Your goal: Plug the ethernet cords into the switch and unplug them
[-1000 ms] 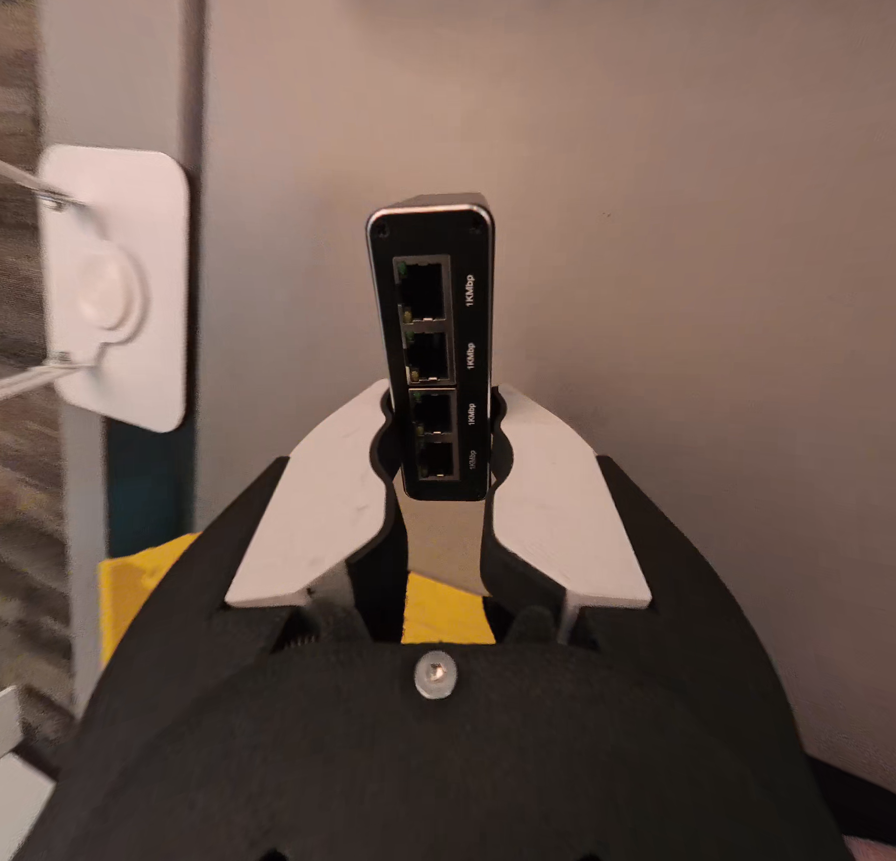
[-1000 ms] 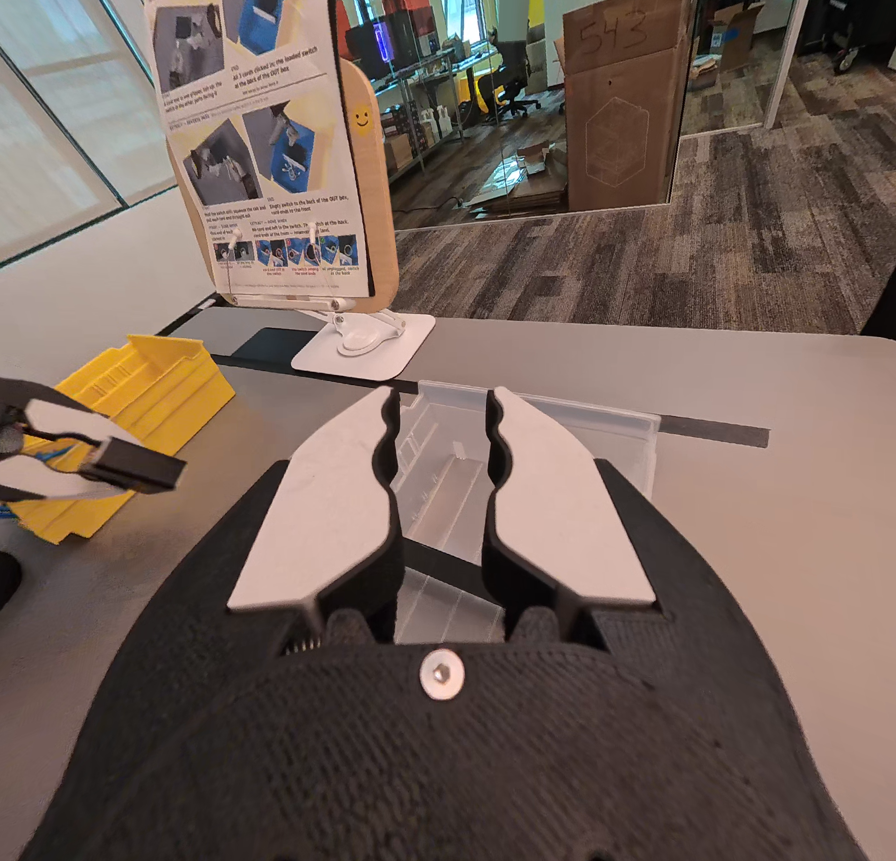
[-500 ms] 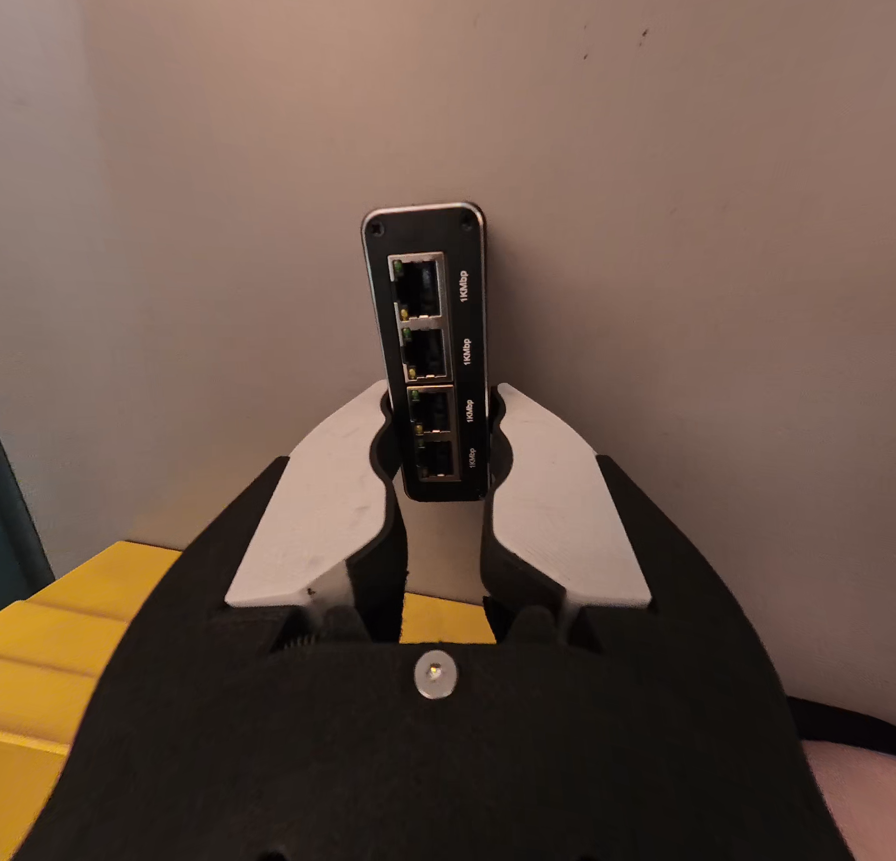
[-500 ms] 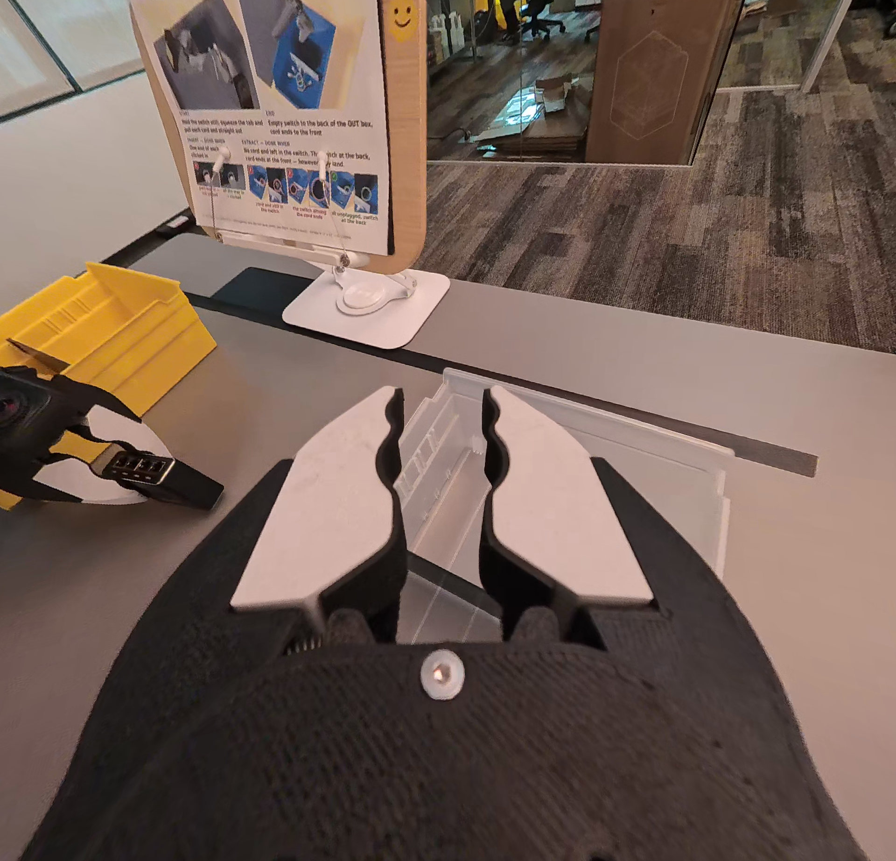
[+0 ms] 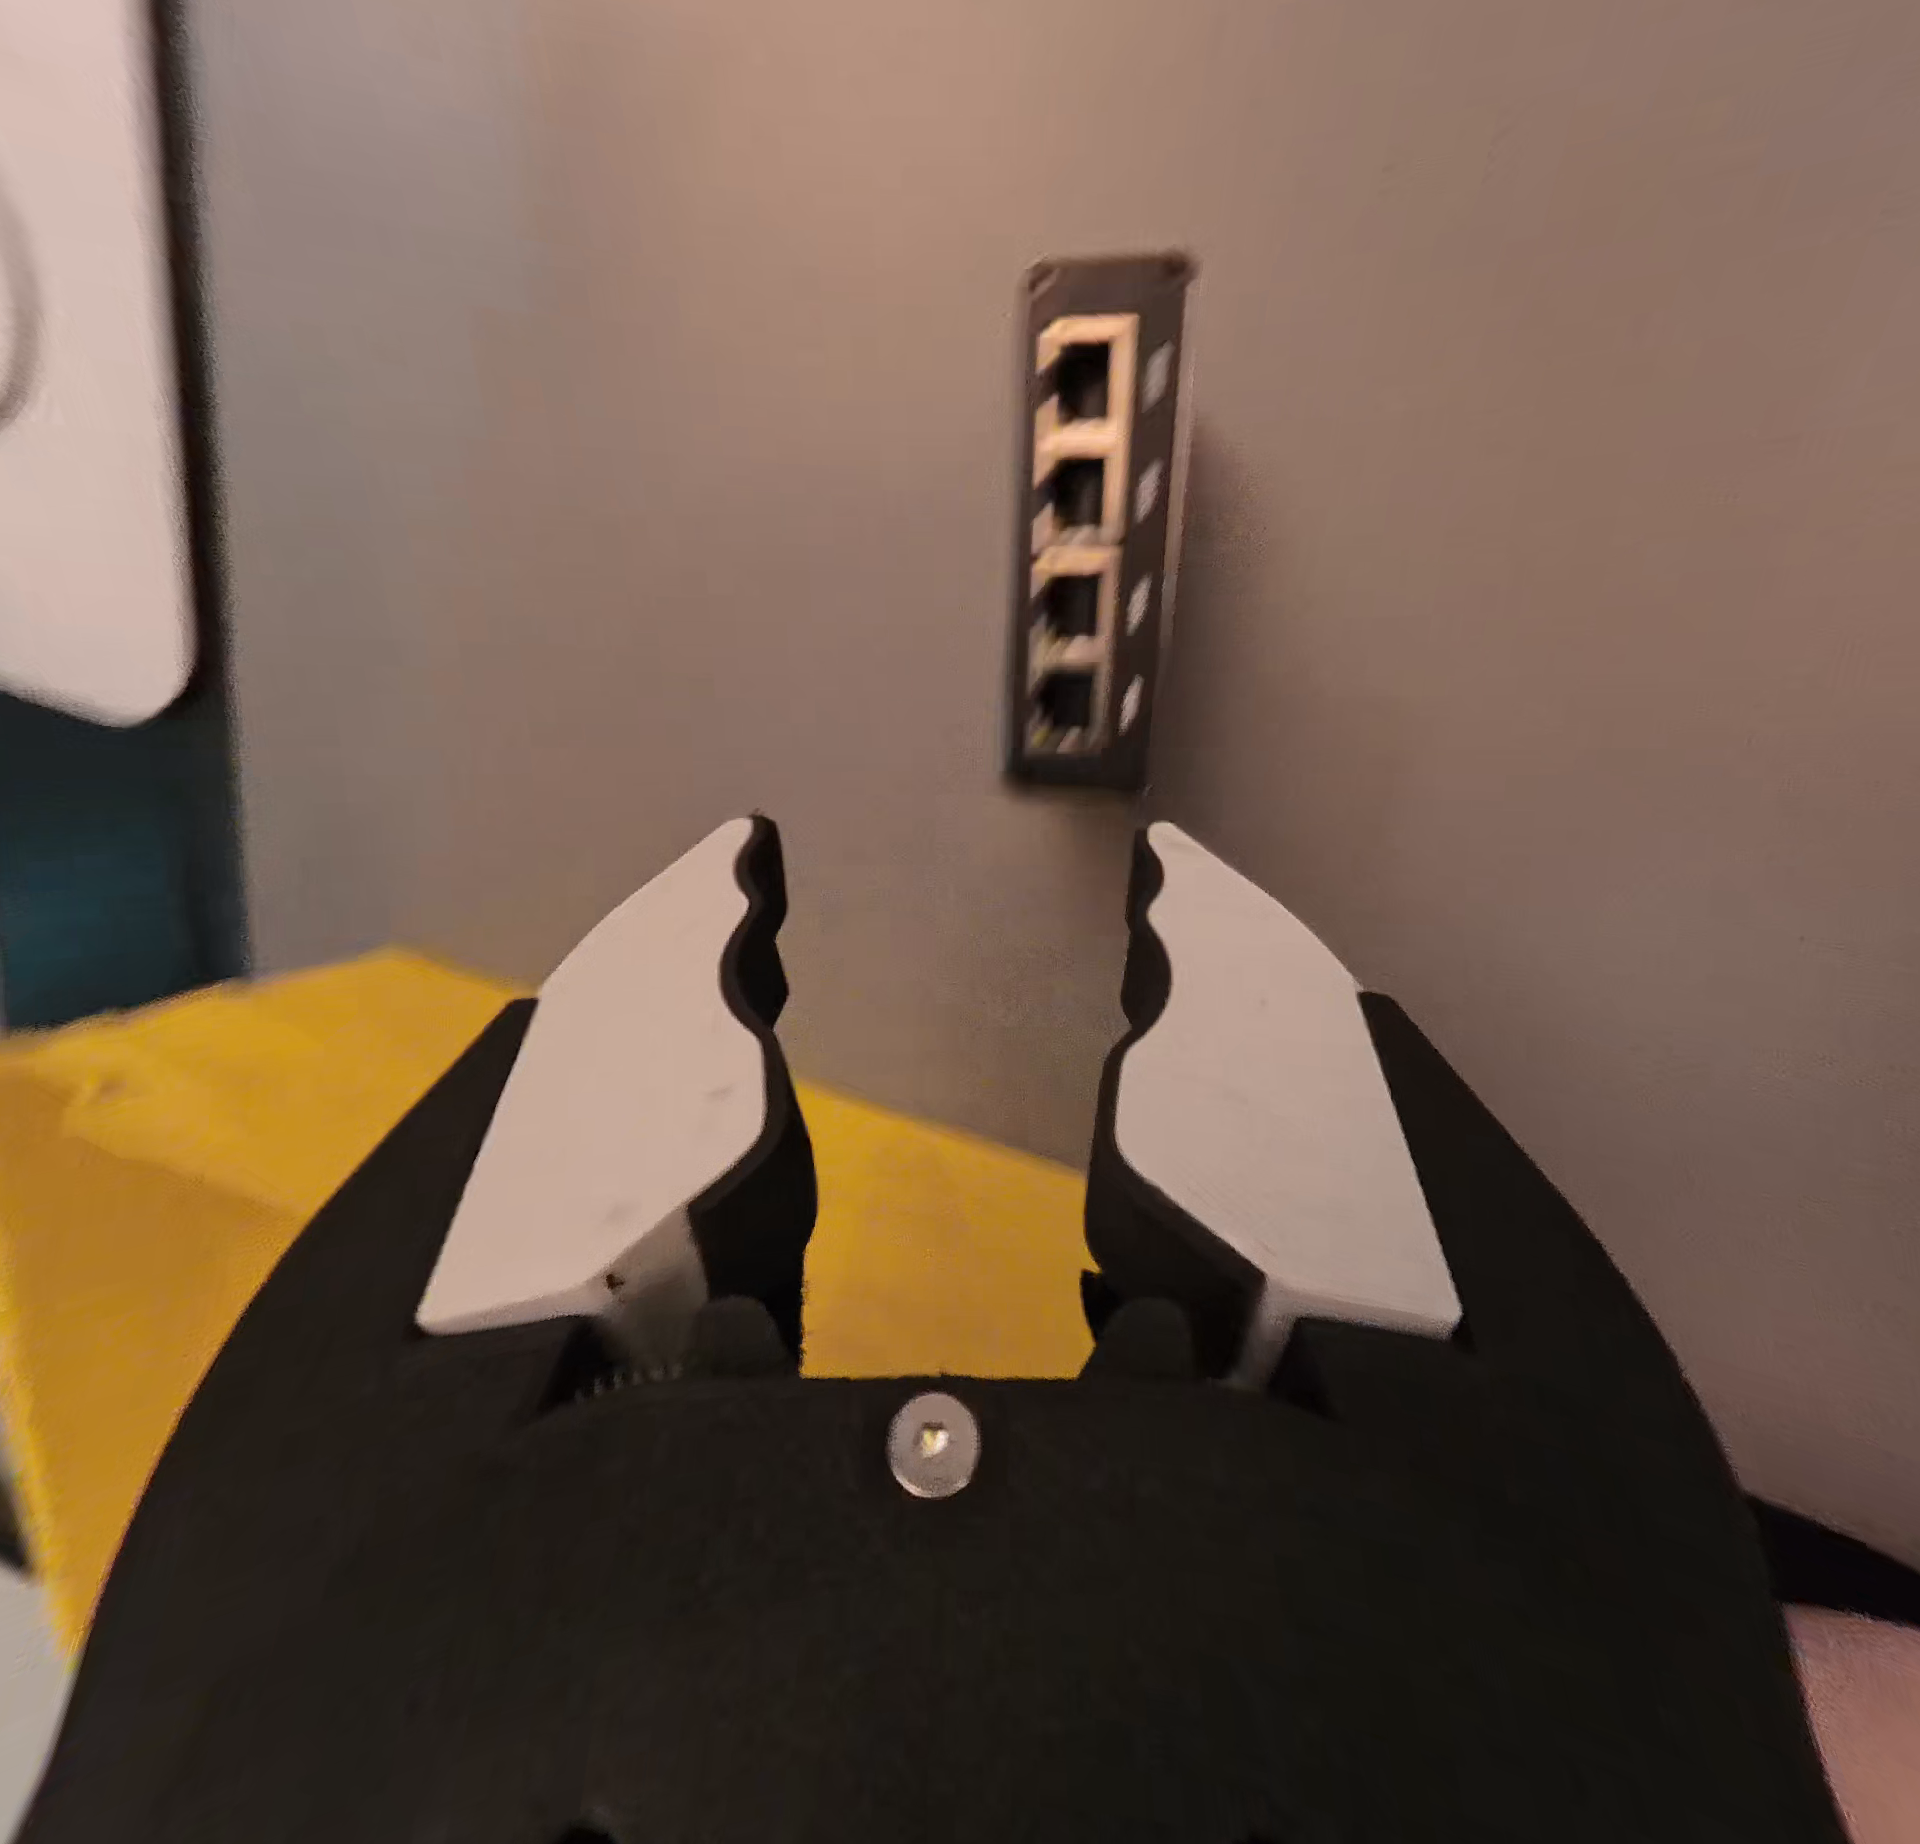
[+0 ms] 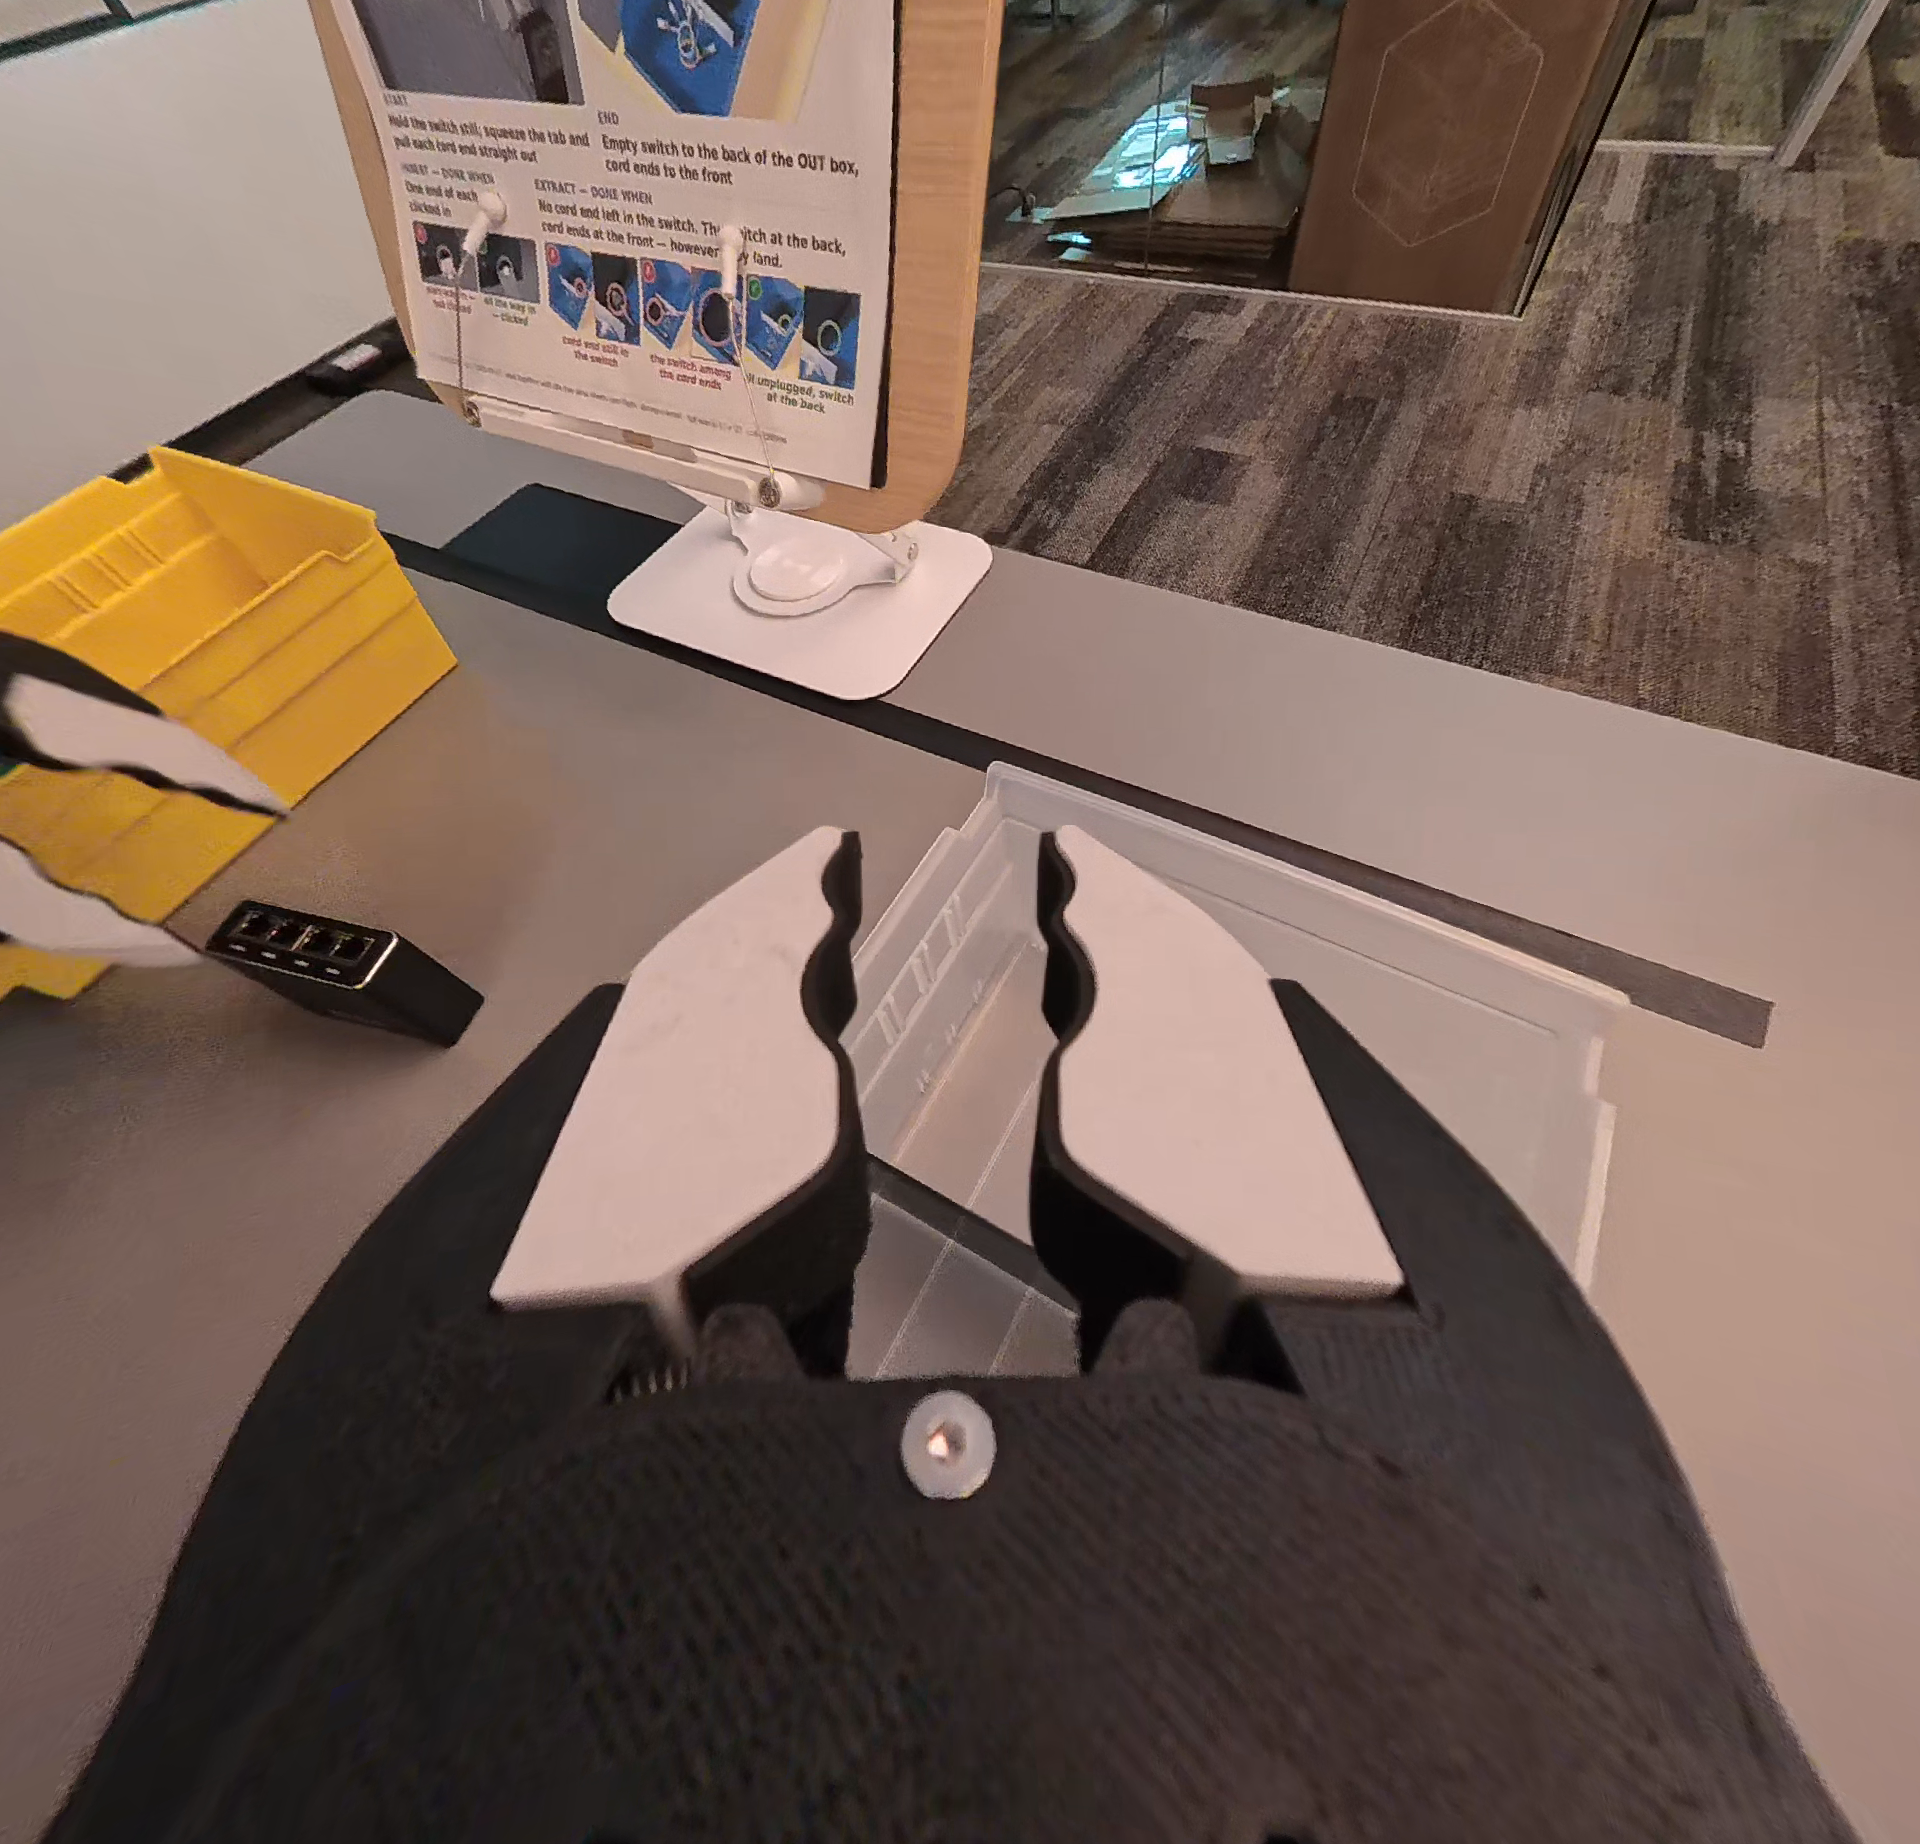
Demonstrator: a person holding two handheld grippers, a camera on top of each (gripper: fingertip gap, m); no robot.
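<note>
Left gripper (image 5: 956, 838) spread wide, holding nothing; black boxy switch (image 5: 1101, 537) just ahead of its tips, lying free on grey matte table (image 5: 623, 444), four metal-rimmed ports facing it. Yellow ribbed plastic bin (image 6: 218, 641) just behind left gripper. Right gripper (image 6: 945, 849) parted slightly, empty, above clear plastic bin (image 6: 1351, 963); nothing visible inside either bin.

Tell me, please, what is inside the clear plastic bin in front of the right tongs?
The clear bin shows only its own ribbed walls and bare floor. The right tongs cover its near part, so anything lying there cannot be seen.
</note>
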